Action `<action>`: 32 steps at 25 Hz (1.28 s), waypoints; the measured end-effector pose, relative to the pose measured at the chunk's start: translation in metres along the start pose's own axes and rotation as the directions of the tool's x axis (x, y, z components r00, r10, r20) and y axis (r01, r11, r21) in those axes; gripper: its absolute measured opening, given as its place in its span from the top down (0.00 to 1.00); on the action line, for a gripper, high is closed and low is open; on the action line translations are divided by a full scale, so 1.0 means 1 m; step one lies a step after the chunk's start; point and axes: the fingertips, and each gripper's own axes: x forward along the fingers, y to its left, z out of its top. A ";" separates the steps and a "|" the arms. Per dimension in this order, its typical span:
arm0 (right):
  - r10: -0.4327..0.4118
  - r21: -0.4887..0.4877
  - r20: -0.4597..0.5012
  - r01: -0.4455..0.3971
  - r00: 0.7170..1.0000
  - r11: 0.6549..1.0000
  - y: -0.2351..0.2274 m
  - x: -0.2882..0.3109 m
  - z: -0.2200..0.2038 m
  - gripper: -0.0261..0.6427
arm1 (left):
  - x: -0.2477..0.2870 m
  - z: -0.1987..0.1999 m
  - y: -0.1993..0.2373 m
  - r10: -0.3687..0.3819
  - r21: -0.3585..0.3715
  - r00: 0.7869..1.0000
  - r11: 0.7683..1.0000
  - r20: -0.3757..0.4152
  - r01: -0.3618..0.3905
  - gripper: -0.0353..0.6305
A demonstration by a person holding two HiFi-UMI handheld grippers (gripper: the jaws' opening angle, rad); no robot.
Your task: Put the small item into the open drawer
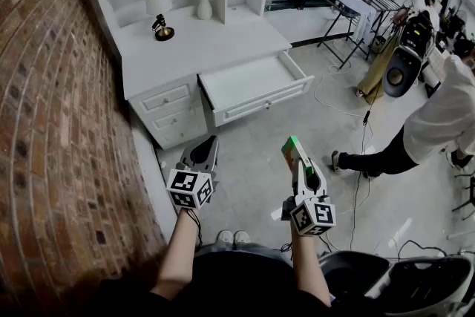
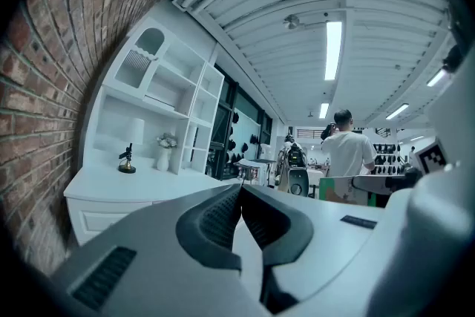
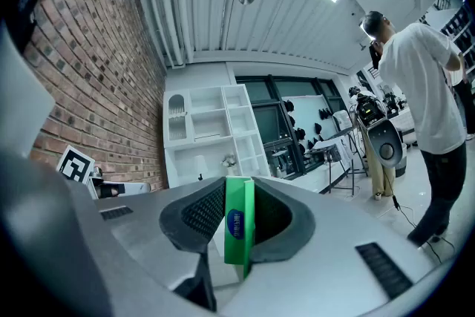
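Two grippers hang low over the floor (image 1: 252,148). The left gripper (image 1: 208,151) has its jaws pressed together on nothing. The right gripper (image 1: 297,159) has its jaws pinching a small green box (image 1: 290,146) upright. Well beyond them, the open drawer (image 1: 261,105) juts from the white counter (image 1: 200,41).
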 end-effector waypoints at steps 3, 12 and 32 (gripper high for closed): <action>0.001 0.000 0.000 -0.001 1.000 1.000 0.001 0.002 -0.001 0.84 | 0.001 -0.001 0.002 0.001 0.002 1.000 1.000 -0.003 -0.001 0.91; 0.000 0.003 -0.001 0.000 1.000 1.000 0.002 0.004 -0.001 0.84 | 0.001 -0.002 0.002 -0.002 -0.001 1.000 1.000 -0.009 0.002 0.91; -0.062 0.085 0.066 0.057 0.996 0.995 0.013 0.027 -0.001 0.83 | 0.006 -0.007 0.041 -0.031 0.013 0.999 0.999 -0.019 0.031 0.91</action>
